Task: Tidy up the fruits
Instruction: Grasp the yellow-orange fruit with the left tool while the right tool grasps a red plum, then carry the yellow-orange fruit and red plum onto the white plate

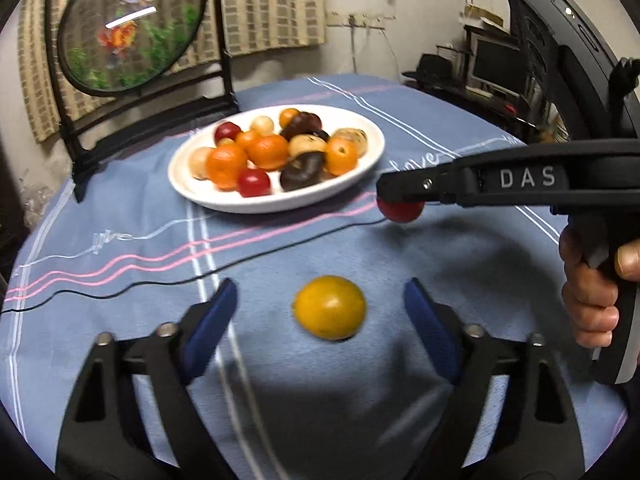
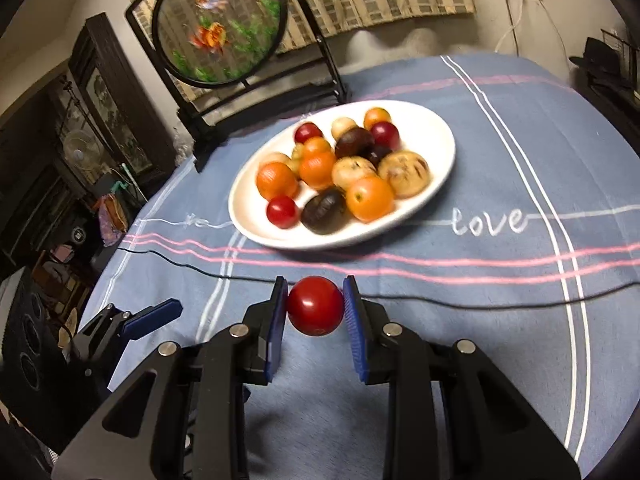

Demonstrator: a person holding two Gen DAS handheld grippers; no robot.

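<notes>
A yellow-orange fruit [image 1: 330, 307] lies on the blue cloth between the blue pads of my left gripper [image 1: 320, 312]. The pads stand apart from it on both sides, so the gripper is open. My right gripper [image 2: 315, 310] is shut on a small red fruit [image 2: 315, 305], held above the cloth in front of the plate. From the left wrist view the same red fruit [image 1: 401, 210] peeks out under the right gripper's fingers [image 1: 404, 190]. A white oval plate [image 1: 192, 190] [image 2: 248, 224] farther back holds several orange, red, tan and dark brown fruits.
A round painted screen on a black stand [image 1: 132, 24] [image 2: 222, 28] stands at the table's far left behind the plate. A thin black cable [image 2: 480, 300] runs across the cloth. A person's hand [image 1: 592, 304] grips the right gripper's handle. Dark furniture lines the room's edges.
</notes>
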